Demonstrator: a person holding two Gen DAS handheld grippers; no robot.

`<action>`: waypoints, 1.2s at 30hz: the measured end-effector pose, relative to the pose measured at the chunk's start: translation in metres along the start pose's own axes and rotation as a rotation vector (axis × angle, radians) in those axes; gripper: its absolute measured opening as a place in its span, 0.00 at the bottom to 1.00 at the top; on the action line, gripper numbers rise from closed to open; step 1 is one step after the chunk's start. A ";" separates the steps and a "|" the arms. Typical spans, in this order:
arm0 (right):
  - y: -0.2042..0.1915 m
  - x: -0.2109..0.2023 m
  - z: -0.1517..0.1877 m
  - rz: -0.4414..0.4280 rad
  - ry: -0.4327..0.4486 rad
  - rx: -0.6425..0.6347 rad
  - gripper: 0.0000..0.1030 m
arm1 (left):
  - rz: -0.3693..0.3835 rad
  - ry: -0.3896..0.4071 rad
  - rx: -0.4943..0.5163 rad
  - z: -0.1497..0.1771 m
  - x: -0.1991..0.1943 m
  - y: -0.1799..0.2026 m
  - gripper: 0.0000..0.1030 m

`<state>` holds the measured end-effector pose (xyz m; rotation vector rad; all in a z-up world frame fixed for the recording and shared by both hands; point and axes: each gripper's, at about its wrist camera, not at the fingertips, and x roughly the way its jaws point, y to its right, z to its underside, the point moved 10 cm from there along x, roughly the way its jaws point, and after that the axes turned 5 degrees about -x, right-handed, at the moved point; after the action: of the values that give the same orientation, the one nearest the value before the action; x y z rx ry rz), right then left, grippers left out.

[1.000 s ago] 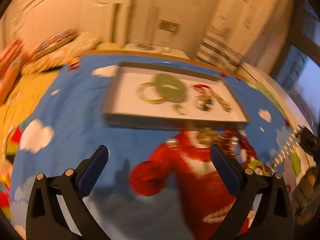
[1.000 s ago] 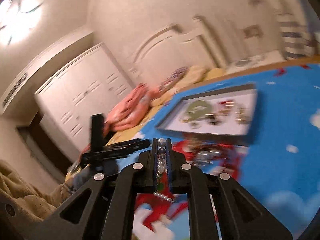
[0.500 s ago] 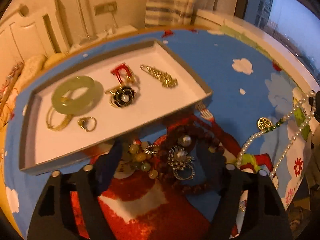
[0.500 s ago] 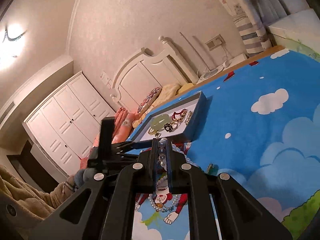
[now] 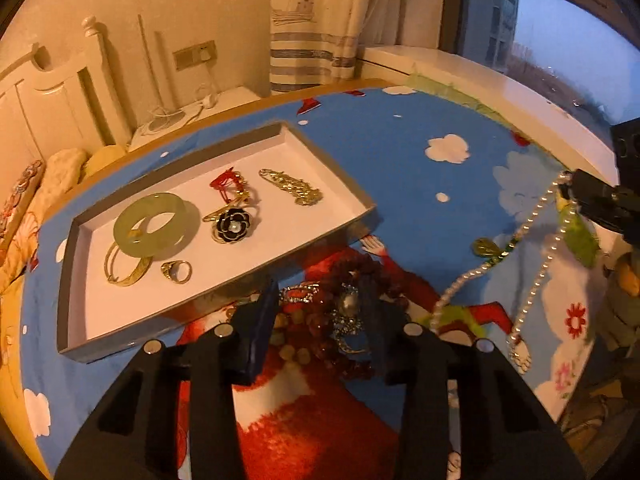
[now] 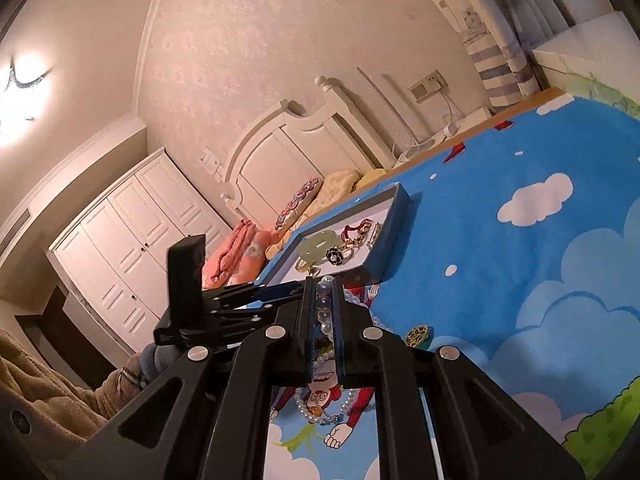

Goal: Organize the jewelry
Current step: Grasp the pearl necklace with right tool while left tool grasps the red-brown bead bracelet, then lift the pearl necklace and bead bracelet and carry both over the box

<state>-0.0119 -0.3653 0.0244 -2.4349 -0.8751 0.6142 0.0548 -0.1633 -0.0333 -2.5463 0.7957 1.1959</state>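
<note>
The left tool (image 5: 316,312) points down at a heap of jewelry (image 5: 336,320) lying on the cartoon-printed blue bedspread (image 5: 420,168), just beside the near wall of a shallow white tray (image 5: 76,320). Its jaws are closing around the heap: dark red beads, yellowish beads and a silvery pearl brooch (image 5: 347,305) sit between the blue pads, which do not yet press on them.

Inside the tray lie a pale green jade bangle (image 5: 154,224), a gold bangle (image 5: 126,270) partly under it, a gold ring (image 5: 176,271), a black flower brooch (image 5: 233,225), a red piece (image 5: 224,184) and a gold chain piece (image 5: 292,186).

The right tool (image 6: 323,312) is clenched on a pearl necklace (image 6: 324,308); clear round beads stand in a column between its pads. In the left wrist view the strand (image 5: 532,240) hangs from that tool in two lines down to the bedspread, with a gold filigree pendant (image 5: 485,247) on a green-beaded section close to it.

A person's beige fleece sleeve (image 6: 48,400) shows at the lower left of the right wrist view.
</note>
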 end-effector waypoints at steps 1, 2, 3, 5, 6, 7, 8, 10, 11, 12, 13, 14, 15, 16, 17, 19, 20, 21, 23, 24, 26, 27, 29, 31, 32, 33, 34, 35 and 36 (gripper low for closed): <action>0.000 0.001 0.001 0.002 -0.002 0.001 0.09 | -0.012 -0.009 0.006 0.001 0.002 -0.001 0.40; 0.000 0.003 0.002 0.004 -0.007 0.002 0.09 | -0.042 -0.036 0.006 0.006 0.009 -0.007 0.40; 0.000 0.004 0.003 0.005 -0.011 0.004 0.09 | -0.066 -0.066 -0.005 0.011 0.016 -0.013 0.40; -0.002 0.006 0.005 0.003 -0.016 0.002 0.09 | -0.094 -0.072 -0.051 0.015 0.018 -0.026 0.47; -0.004 0.006 0.006 0.002 -0.019 -0.003 0.09 | -0.100 -0.080 -0.075 0.016 0.016 -0.031 0.50; -0.005 0.007 0.006 0.002 -0.021 -0.005 0.09 | -0.110 -0.081 -0.084 0.017 0.014 -0.034 0.51; -0.005 0.007 0.006 0.002 -0.022 -0.005 0.09 | -0.122 -0.074 -0.078 0.015 0.010 -0.035 0.51; -0.004 0.008 0.005 0.001 -0.022 0.004 0.09 | -0.130 -0.058 -0.053 0.011 0.003 -0.032 0.51; -0.003 0.009 0.005 -0.001 -0.022 0.007 0.09 | -0.121 -0.047 -0.035 0.008 0.000 -0.027 0.51; -0.003 0.010 0.005 0.000 -0.023 0.007 0.09 | -0.105 -0.039 -0.019 0.004 -0.002 -0.022 0.51; -0.003 0.010 0.005 0.000 -0.025 0.007 0.09 | -0.094 -0.038 -0.009 0.002 -0.002 -0.019 0.51; -0.004 0.011 0.005 -0.002 -0.026 0.007 0.09 | -0.082 -0.045 0.004 0.000 0.001 -0.015 0.51; -0.004 0.012 0.005 -0.004 -0.027 0.007 0.09 | -0.077 -0.061 0.022 -0.001 0.007 -0.013 0.51; -0.005 0.012 0.005 -0.003 -0.027 0.005 0.09 | -0.068 -0.084 0.038 -0.001 0.014 -0.010 0.47; -0.005 0.011 0.005 -0.004 -0.027 0.004 0.09 | -0.057 -0.100 0.044 0.001 0.020 -0.008 0.38; -0.005 0.008 0.006 0.002 -0.024 0.002 0.09 | -0.030 -0.135 0.049 0.004 0.032 -0.006 0.30; -0.004 0.006 0.005 0.006 -0.020 0.004 0.09 | -0.016 -0.143 0.060 0.005 0.035 -0.005 0.28; -0.003 0.005 0.005 0.007 -0.017 0.006 0.09 | -0.013 -0.150 0.077 0.005 0.037 -0.004 0.22; -0.001 0.001 0.003 0.016 -0.008 0.008 0.09 | -0.013 -0.156 0.100 0.007 0.036 -0.002 0.11; 0.000 0.000 0.003 0.018 -0.003 0.007 0.09 | -0.010 -0.143 0.104 0.006 0.032 -0.001 0.11; 0.000 -0.003 0.001 0.021 0.006 0.006 0.09 | 0.007 -0.108 0.085 0.005 0.022 0.000 0.11; -0.001 -0.003 0.000 0.017 0.011 0.006 0.09 | 0.019 -0.093 0.072 0.004 0.017 0.002 0.11; -0.005 -0.003 -0.003 0.010 0.014 -0.004 0.09 | 0.043 -0.060 0.044 0.003 0.002 0.003 0.11; -0.014 -0.003 -0.005 -0.002 0.017 -0.021 0.09 | 0.058 -0.023 0.016 0.000 -0.014 0.004 0.11; -0.018 -0.003 -0.007 -0.008 0.019 -0.029 0.09 | 0.056 -0.009 0.014 -0.001 -0.021 0.004 0.11; -0.021 -0.003 -0.009 -0.011 0.021 -0.036 0.09 | 0.052 0.005 0.013 -0.002 -0.027 0.005 0.11; -0.026 -0.003 -0.011 -0.018 0.024 -0.047 0.09 | 0.052 0.015 0.012 -0.003 -0.033 0.005 0.11; -0.030 -0.004 -0.013 -0.023 0.026 -0.054 0.09 | 0.053 0.026 0.011 -0.003 -0.038 0.006 0.10; -0.034 -0.004 -0.015 -0.029 0.031 -0.064 0.09 | 0.051 0.037 0.011 -0.004 -0.043 0.005 0.10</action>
<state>-0.0224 -0.3489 0.0568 -2.4778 -0.9287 0.5437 0.0320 -0.1531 0.0030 -2.5605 0.8780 1.1590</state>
